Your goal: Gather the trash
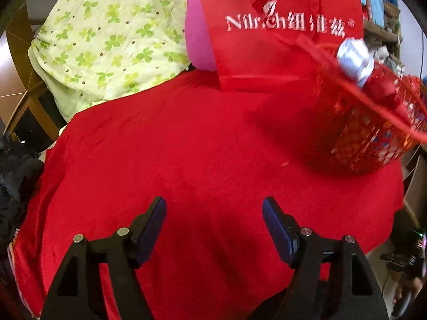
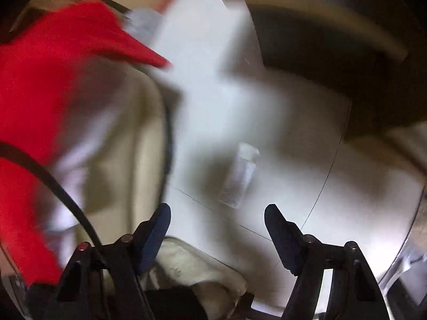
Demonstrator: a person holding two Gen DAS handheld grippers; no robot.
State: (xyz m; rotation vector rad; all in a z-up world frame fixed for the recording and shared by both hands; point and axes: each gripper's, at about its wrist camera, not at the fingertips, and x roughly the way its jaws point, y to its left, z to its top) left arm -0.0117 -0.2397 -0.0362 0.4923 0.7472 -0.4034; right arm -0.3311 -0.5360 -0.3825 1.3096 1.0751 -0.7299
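Note:
In the left wrist view my left gripper [image 1: 214, 202] is open over a red tablecloth [image 1: 186, 146], with nothing between its blue pads. A red wire basket [image 1: 368, 133] stands at the right of the table; a silvery-white thing [image 1: 355, 58] shows blurred at its rim. The right wrist view is blurred and looks down at a pale tiled floor [image 2: 347, 186]. A small clear wrapper [image 2: 238, 176] lies on the floor just beyond my right gripper [image 2: 217, 210], which is open, its fingers apart from the wrapper.
A red bag with white lettering [image 1: 280, 26], a pink cushion [image 1: 197, 42] and a green clover quilt [image 1: 106, 40] fill the table's far side. By the floor are the hanging red cloth [image 2: 53, 93], a black cable [image 2: 66, 194], a white upright [image 2: 208, 53] and a cream shoe [image 2: 192, 269].

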